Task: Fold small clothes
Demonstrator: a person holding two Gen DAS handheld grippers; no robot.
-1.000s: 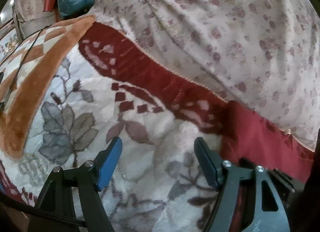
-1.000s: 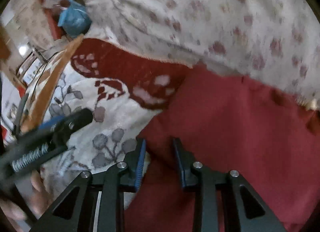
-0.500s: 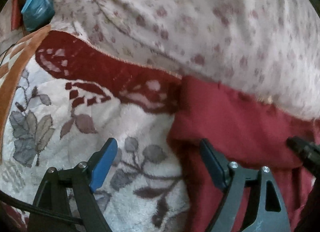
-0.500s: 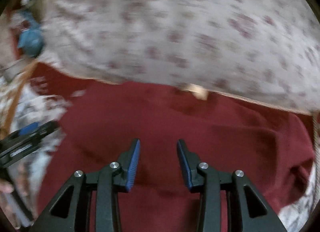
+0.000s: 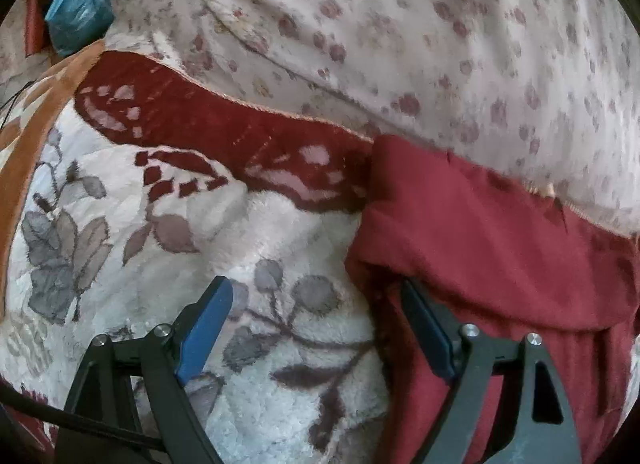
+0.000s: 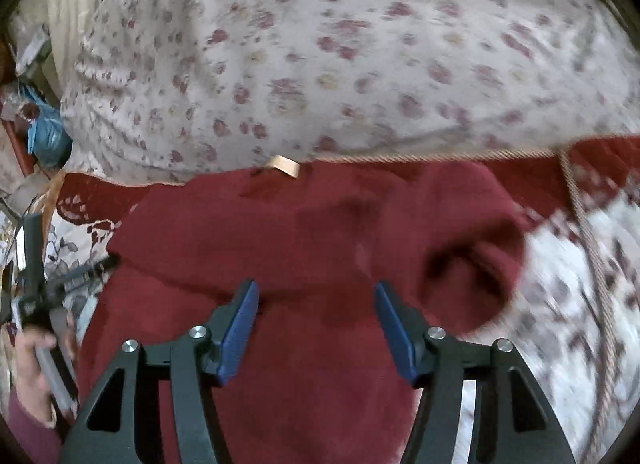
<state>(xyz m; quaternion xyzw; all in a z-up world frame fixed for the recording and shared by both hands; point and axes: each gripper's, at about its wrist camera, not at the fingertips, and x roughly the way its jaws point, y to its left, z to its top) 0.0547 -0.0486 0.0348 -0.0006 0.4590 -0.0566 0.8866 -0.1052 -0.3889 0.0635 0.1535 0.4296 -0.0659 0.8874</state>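
Red garment (image 6: 320, 248) on fleece blanket (image 5: 260, 232), against floral pillow (image 6: 340, 55)

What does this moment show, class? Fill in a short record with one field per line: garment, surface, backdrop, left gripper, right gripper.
garment: dark red garment lying rumpled, a tan label at its far edge
surface: fleece blanket, white with grey leaves and a dark red border
backdrop: floral cloth beyond the garment
left gripper: left gripper open, straddling the garment's left edge
right gripper: right gripper open above the garment's middle, holding nothing
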